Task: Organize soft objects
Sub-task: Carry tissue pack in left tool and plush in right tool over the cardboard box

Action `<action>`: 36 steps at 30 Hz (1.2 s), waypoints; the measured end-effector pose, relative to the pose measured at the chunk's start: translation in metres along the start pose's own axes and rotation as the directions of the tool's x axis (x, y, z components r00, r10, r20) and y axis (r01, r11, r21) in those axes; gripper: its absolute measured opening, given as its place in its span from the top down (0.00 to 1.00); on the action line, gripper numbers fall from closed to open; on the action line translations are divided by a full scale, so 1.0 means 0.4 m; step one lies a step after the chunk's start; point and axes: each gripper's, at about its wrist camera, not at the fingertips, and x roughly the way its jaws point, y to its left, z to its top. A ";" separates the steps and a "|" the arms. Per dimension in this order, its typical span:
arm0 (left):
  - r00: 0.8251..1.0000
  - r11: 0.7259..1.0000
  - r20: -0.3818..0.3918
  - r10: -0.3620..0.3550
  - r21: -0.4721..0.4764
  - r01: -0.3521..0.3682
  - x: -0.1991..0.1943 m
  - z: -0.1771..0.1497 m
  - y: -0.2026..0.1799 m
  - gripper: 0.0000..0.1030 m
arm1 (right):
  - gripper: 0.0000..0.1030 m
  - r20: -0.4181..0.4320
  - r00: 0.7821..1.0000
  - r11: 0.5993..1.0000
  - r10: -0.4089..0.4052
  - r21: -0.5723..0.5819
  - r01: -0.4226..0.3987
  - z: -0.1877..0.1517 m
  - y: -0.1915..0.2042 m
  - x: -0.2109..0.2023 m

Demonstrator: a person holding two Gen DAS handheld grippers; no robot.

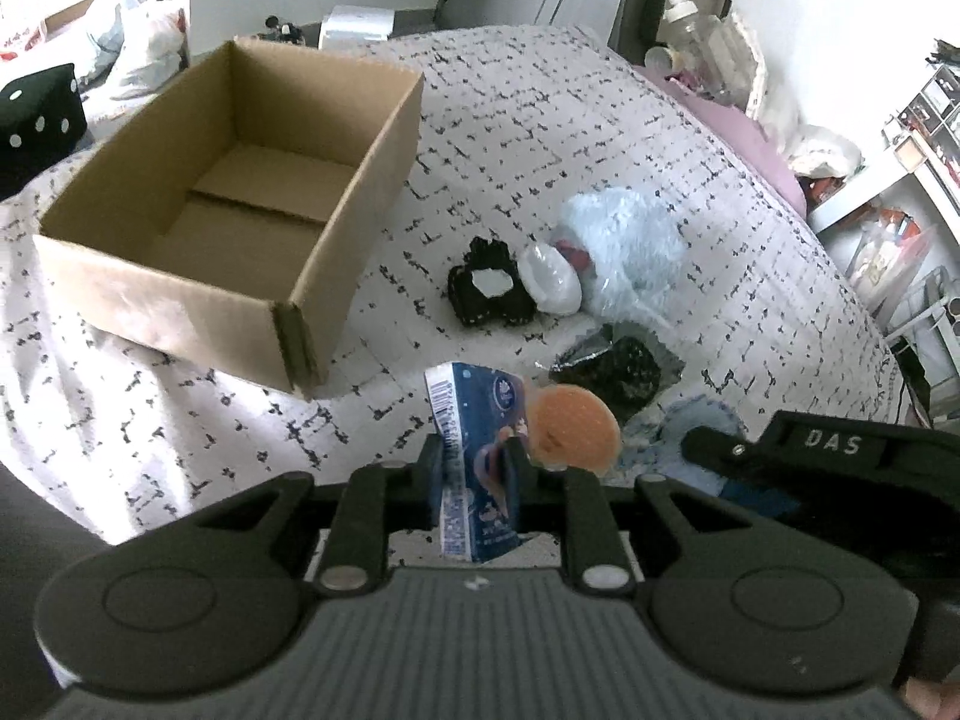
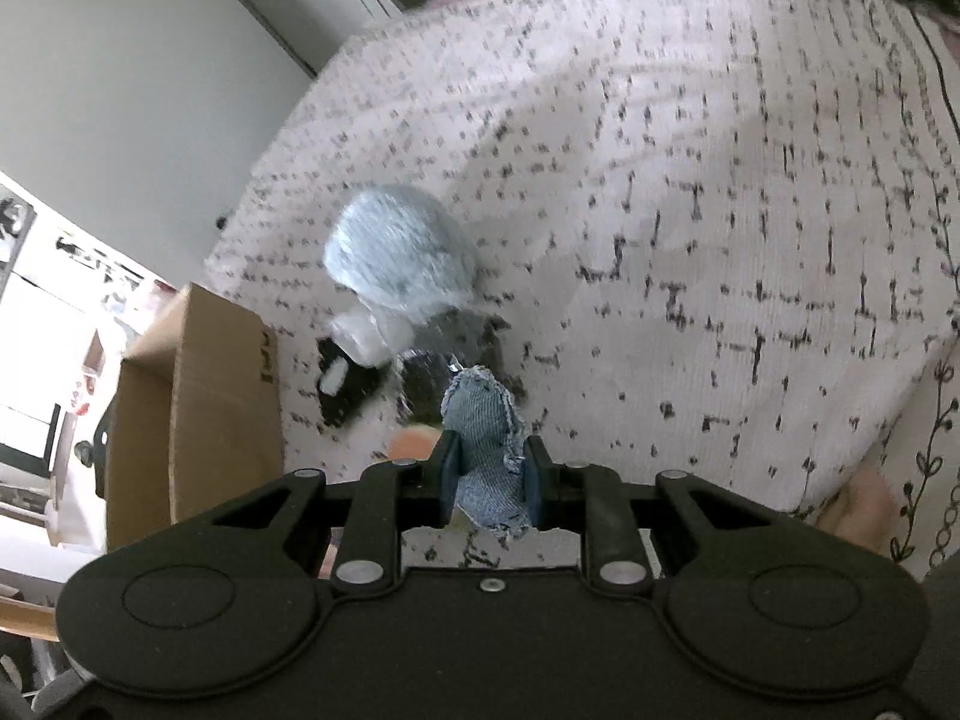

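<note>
Left wrist view: blue tissue pack (image 1: pixel 474 468) clamped upright between jaws of left gripper (image 1: pixel 474 465), held above bed (image 1: pixel 600 138). Open cardboard box (image 1: pixel 234 210) seen at left on bed. Orange round sponge (image 1: pixel 576 429), black pouch (image 1: pixel 489 291), pale blue plush (image 1: pixel 630 246) lying right of box.

Right wrist view: denim scrap (image 2: pixel 489 450) gripped between jaws of right gripper (image 2: pixel 491 471), above bed. Plush, box visible beyond; picture blurred.

Home bedroom: bed (image 1: pixel 600 138) with patterned white quilt, pink pillow (image 1: pixel 744 138) at far right, cluttered shelves (image 1: pixel 924 114) (right wall), bags (image 1: pixel 138 42) far left.
</note>
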 end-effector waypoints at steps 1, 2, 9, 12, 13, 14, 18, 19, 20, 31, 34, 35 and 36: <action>1.000 1.000 0.006 0.002 0.002 -0.002 -0.007 0.001 0.000 0.82 | 0.79 0.010 1.000 1.000 0.006 -0.003 -0.006 0.000 0.002 -0.007; 1.000 1.000 0.014 0.005 0.005 -0.005 -0.014 0.003 0.001 0.82 | 0.79 0.020 1.000 1.000 0.010 -0.007 -0.010 0.000 0.004 -0.013; 0.998 1.000 0.063 -0.002 -0.002 0.002 -0.070 0.017 0.007 0.82 | 0.79 0.126 0.988 0.996 0.086 -0.046 -0.080 -0.002 0.018 -0.066; 0.996 1.000 0.090 -0.002 0.004 0.001 -0.094 0.023 0.007 0.82 | 0.79 0.160 0.980 0.992 0.117 -0.067 -0.108 -0.004 0.022 -0.086; 0.995 1.000 0.103 0.002 0.009 -0.003 -0.103 0.024 0.008 0.82 | 0.78 0.172 0.977 0.990 0.129 -0.072 -0.118 -0.006 0.024 -0.093; 0.993 1.000 0.117 0.006 0.014 -0.007 -0.111 0.025 0.008 0.82 | 0.78 0.185 0.973 0.989 0.140 -0.077 -0.128 -0.005 0.026 -0.099; 0.990 1.000 0.144 0.004 0.017 -0.006 -0.135 0.032 0.019 0.82 | 0.78 0.251 0.948 0.979 0.196 -0.112 -0.173 -0.007 0.040 -0.132; 0.989 1.000 0.150 0.003 0.018 -0.006 -0.141 0.035 0.022 0.82 | 0.78 0.261 0.943 0.976 0.209 -0.117 -0.184 -0.007 0.042 -0.137; 0.988 1.000 0.157 0.003 0.020 -0.006 -0.147 0.038 0.024 0.82 | 0.78 0.269 0.937 0.973 0.222 -0.122 -0.195 -0.007 0.044 -0.142; 0.976 0.999 0.217 -0.020 0.029 0.014 -0.196 0.080 0.052 0.82 | 0.78 0.328 0.895 0.947 0.302 -0.207 -0.244 -0.007 0.091 -0.163; 0.974 0.999 0.227 -0.021 0.036 0.013 -0.200 0.094 0.063 0.82 | 0.78 0.336 0.880 0.933 0.336 -0.248 -0.261 0.004 0.124 -0.164; 0.972 0.999 0.232 -0.019 0.038 0.010 -0.200 0.099 0.066 0.82 | 0.78 0.340 0.876 0.928 0.343 -0.264 -0.262 0.005 0.136 -0.165; 0.971 0.999 0.237 -0.019 0.037 0.010 -0.201 0.103 0.071 0.82 | 0.78 0.342 0.873 0.925 0.349 -0.276 -0.262 0.005 0.144 -0.165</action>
